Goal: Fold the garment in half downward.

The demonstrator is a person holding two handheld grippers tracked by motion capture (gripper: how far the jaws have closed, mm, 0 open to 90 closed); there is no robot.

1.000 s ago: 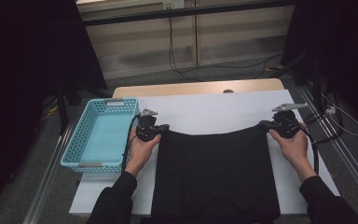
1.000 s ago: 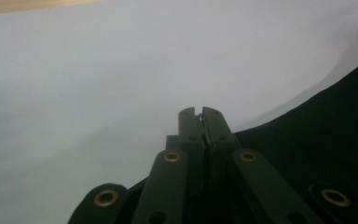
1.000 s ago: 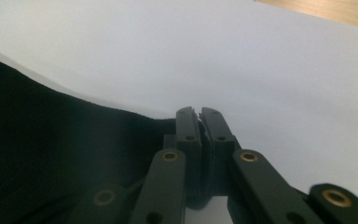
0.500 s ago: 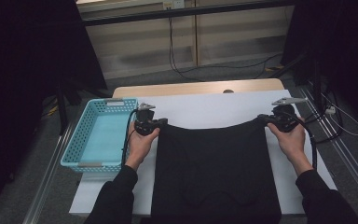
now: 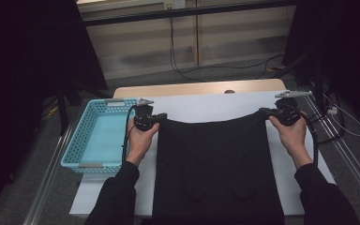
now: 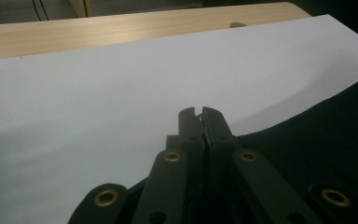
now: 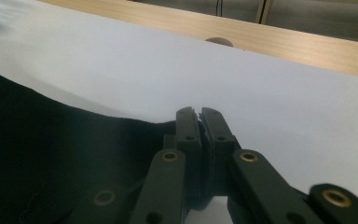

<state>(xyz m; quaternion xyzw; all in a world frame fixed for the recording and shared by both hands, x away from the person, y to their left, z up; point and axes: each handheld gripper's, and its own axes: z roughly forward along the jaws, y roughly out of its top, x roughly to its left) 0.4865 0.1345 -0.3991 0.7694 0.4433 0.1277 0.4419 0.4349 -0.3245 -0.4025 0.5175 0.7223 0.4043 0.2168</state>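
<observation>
Tension is what I'm watching: left gripper (image 5: 161, 116) and right gripper (image 5: 264, 112) are each pinching a far corner of the black fabric garment (image 5: 215, 164) lying on the white table sheet (image 5: 206, 105), so I'm keeping both level.

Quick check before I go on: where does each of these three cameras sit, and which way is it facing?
High view: above the person's side, looking forward and down on the white sheet, black cloth and blue basket; both forearms, left gripper, right gripper.
Left gripper view: along shut jaws at the cloth's corner, toward the table's far wooden edge.
Right gripper view: likewise, at the other corner.
Shared: cloth, sheet, wooden edge.
</observation>
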